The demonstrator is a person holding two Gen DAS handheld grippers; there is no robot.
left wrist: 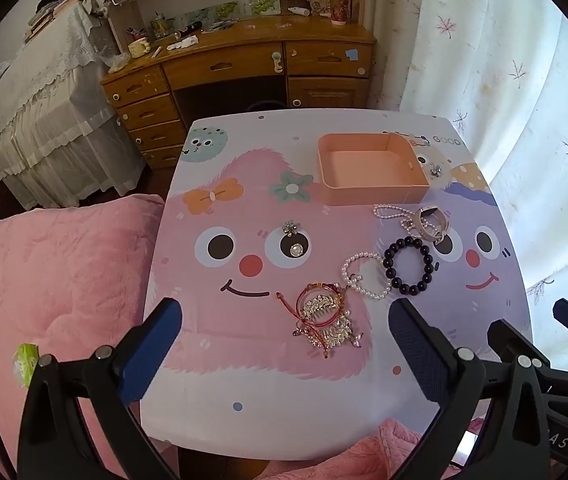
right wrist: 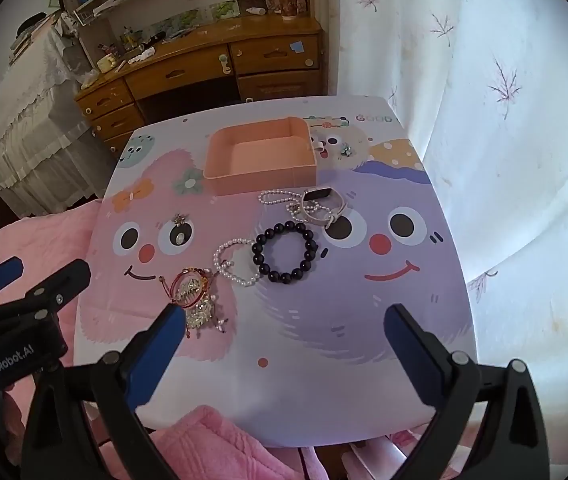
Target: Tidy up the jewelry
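Note:
An empty peach box (left wrist: 371, 168) (right wrist: 262, 156) stands at the far side of the cartoon-print table (left wrist: 252, 392) (right wrist: 323, 380). Jewelry lies in front of it: a black bead bracelet (left wrist: 408, 266) (right wrist: 285, 252), a pearl bracelet (left wrist: 363, 276) (right wrist: 236, 262), a red bangle with gold hair combs (left wrist: 323, 314) (right wrist: 196, 300), a pearl chain with a watch (left wrist: 423, 220) (right wrist: 315, 204), and small brooches (left wrist: 292, 238) (right wrist: 180, 228). My left gripper (left wrist: 284, 324) is open above the combs. My right gripper (right wrist: 284, 328) is open, nearer than the black bracelet.
A small flower stud (left wrist: 435, 170) (right wrist: 345, 151) lies right of the box. Pink bedding (left wrist: 56, 292) (right wrist: 220, 444) borders the table's left and near edges. A wooden desk (left wrist: 244, 68) stands behind; a white curtain (left wrist: 503, 80) hangs on the right.

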